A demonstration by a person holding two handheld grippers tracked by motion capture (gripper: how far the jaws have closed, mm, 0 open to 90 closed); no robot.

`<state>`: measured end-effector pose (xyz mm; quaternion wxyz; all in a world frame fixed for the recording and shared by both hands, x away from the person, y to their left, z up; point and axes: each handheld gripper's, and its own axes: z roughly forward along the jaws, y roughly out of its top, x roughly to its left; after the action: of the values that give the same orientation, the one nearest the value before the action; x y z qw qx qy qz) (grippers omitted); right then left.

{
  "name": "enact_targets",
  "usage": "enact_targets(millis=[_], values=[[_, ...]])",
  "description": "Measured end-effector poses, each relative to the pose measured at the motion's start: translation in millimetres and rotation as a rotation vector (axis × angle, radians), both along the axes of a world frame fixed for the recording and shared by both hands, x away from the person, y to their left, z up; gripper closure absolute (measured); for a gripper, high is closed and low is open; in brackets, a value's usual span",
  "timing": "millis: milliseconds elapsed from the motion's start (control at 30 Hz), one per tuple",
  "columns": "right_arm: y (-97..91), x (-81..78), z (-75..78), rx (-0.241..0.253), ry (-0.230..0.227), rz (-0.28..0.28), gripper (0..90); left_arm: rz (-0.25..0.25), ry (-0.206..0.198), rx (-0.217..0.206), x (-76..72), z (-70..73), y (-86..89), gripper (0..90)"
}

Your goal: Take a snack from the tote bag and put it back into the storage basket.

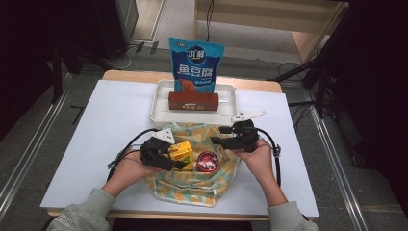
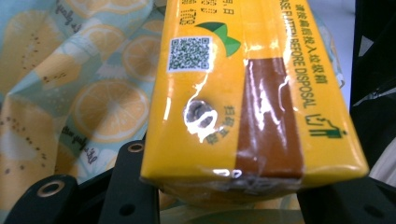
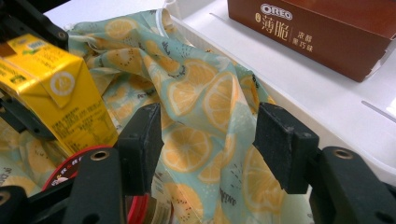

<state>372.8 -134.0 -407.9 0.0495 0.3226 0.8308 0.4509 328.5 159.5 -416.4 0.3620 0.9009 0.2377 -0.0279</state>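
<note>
A yellow drink carton [image 1: 182, 150] stands tilted over a lemon-print cloth bag [image 1: 192, 185] on the white table. My left gripper [image 1: 179, 159] is shut on the carton [image 2: 233, 93], with one black jaw on each side of its lower end. Beside it in the bag lies a red round can [image 1: 207, 161]. My right gripper [image 1: 217, 135] is at the bag's far right rim. Its jaws stand apart, with a fold of the cloth [image 3: 196, 93] between them, and the pads do not visibly press on it. The carton [image 3: 56, 88] and the can's red rim [image 3: 70, 168] sit to its left.
A white tray [image 1: 159, 103] stands behind the bag, holding a brown Oreo box [image 1: 193, 101] and an upright blue snack bag [image 1: 196, 65]. The tray's near wall is close behind the right gripper. Bare white table [image 1: 110, 110] stretches to the left and right.
</note>
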Motion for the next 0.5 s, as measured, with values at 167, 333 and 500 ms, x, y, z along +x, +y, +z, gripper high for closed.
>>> enact_targets(millis=[167,333,500], values=[[0.5,-2.5,-1.2,-0.01,-0.003,0.005,42.3,0.021,0.009,-0.025,1.4,7.4,6.4,54.9],[-0.1,-4.3,-1.3,-0.012,-0.001,0.005,42.1,0.032,0.007,-0.026,2.6,14.8,10.6,54.9],[-0.6,-5.8,-1.1,-0.012,-0.008,0.011,42.1,0.037,0.016,-0.034,4.5,19.6,14.4,54.9]])
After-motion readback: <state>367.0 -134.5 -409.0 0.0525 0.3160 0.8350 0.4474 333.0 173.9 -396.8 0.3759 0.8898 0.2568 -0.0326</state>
